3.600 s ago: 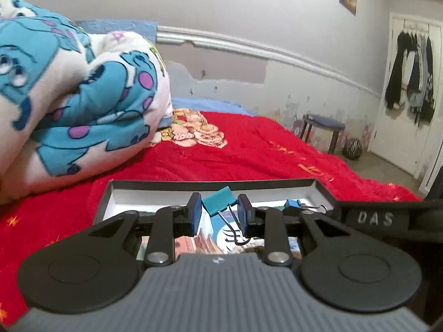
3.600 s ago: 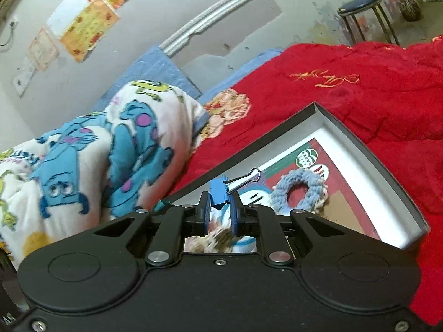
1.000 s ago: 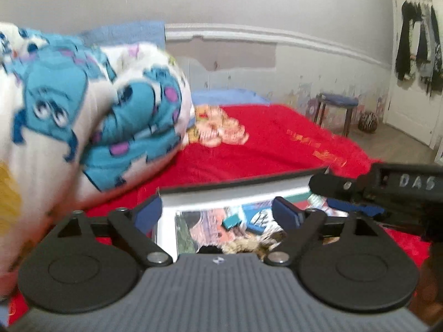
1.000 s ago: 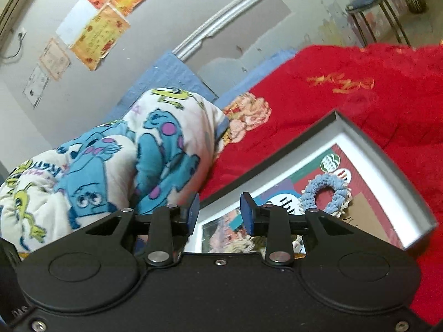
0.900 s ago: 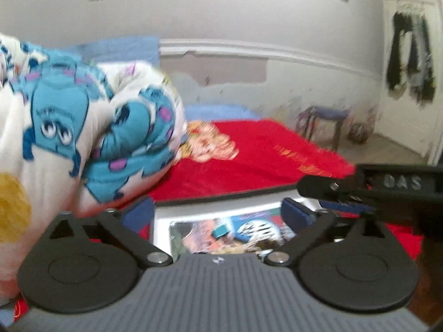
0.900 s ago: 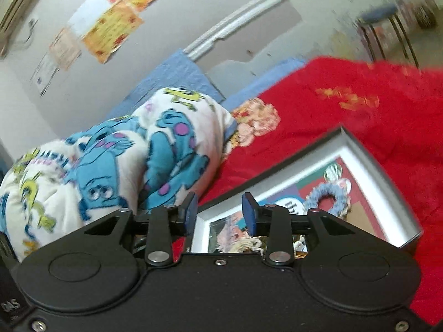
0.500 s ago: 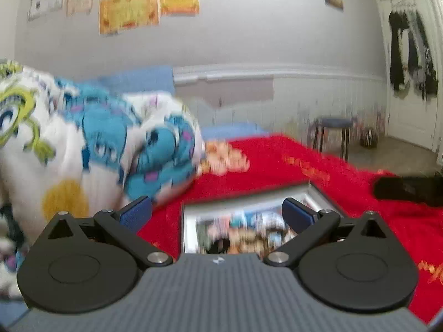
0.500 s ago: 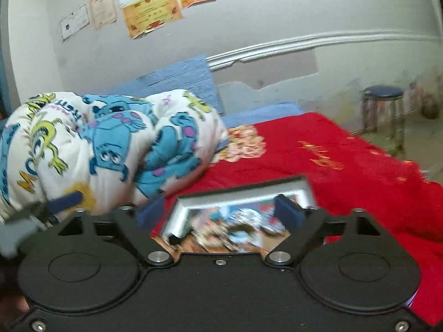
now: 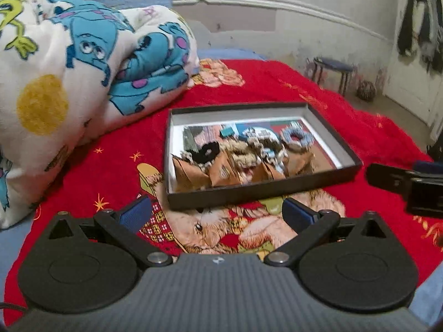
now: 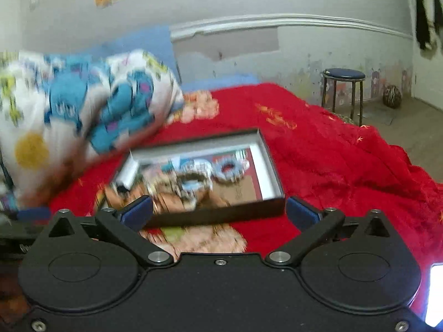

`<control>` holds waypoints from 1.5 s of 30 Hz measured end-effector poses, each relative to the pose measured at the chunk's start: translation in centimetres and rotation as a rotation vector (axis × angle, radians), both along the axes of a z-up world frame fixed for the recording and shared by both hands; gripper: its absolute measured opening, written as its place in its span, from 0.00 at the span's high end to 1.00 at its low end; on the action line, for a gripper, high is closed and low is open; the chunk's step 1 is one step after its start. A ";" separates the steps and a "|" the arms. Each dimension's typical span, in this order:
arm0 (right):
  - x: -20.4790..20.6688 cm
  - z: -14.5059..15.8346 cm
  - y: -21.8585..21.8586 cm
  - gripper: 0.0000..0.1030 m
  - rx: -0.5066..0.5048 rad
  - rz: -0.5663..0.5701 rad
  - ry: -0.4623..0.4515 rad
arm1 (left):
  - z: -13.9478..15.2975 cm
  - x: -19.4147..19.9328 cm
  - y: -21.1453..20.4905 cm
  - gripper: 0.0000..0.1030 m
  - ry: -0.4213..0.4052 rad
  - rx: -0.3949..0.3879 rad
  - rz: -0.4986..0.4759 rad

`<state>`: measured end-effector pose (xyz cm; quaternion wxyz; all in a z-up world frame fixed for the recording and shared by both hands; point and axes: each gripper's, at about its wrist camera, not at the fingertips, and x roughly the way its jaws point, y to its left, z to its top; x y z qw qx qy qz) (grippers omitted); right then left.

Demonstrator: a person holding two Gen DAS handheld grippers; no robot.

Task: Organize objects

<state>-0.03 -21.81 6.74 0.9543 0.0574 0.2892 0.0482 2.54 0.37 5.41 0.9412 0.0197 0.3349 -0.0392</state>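
A shallow black box (image 9: 263, 191) lies on the red bed cover. It holds a blue scrunchie (image 9: 296, 137), a black scrunchie (image 9: 206, 152), beige ones (image 9: 243, 152) and a teal binder clip (image 9: 227, 132). My left gripper (image 9: 217, 207) hovers just in front of the box, open and empty. My right gripper (image 10: 218, 209) faces the same box (image 10: 216, 217) from its near side; its jaws are opening wide with nothing between them. One of the right gripper's fingers (image 9: 387, 177) shows at the right edge of the left wrist view.
A rolled monster-print blanket (image 9: 83, 63) fills the left side of the bed, close to the box. The red cover (image 10: 346, 166) drops off at the right toward the floor, where a stool (image 10: 343, 77) and a ball (image 10: 391, 96) stand by the wall.
Both grippers have pulled back from the box, so all of it now shows. The right jaws went from nearly shut to wide, and its view rolled level. Both binder clips left the jaws earlier.
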 end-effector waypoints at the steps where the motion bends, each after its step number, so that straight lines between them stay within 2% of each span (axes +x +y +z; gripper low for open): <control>1: 0.4 -0.2 0.3 0.00 0.000 0.006 0.009 | -0.1 -0.1 -0.1 0.00 0.005 0.008 -0.004; 5: 0.9 -0.8 0.5 0.00 0.034 0.013 0.031 | -0.7 -0.2 -0.5 0.00 0.027 0.011 -0.003; 11: 1.2 -1.3 0.5 0.00 0.002 -0.004 0.039 | -1.3 0.3 -0.6 0.00 0.063 0.015 0.006; 16: 1.4 -1.7 0.1 0.00 0.019 -0.036 0.051 | -1.6 0.5 -0.3 0.00 0.087 -0.003 0.014; 26: 2.0 -2.6 1.0 0.00 0.014 0.029 0.092 | -2.2 0.8 -0.7 0.00 0.114 0.011 0.008; 34: 3.2 -4.1 0.8 0.00 0.024 0.018 0.142 | -3.1 1.7 -0.7 0.00 0.153 0.000 0.016; 45: 4.3 -5.0 1.0 0.00 0.021 0.026 0.165 | -3.7 2.5 -0.9 0.00 0.184 -0.009 0.021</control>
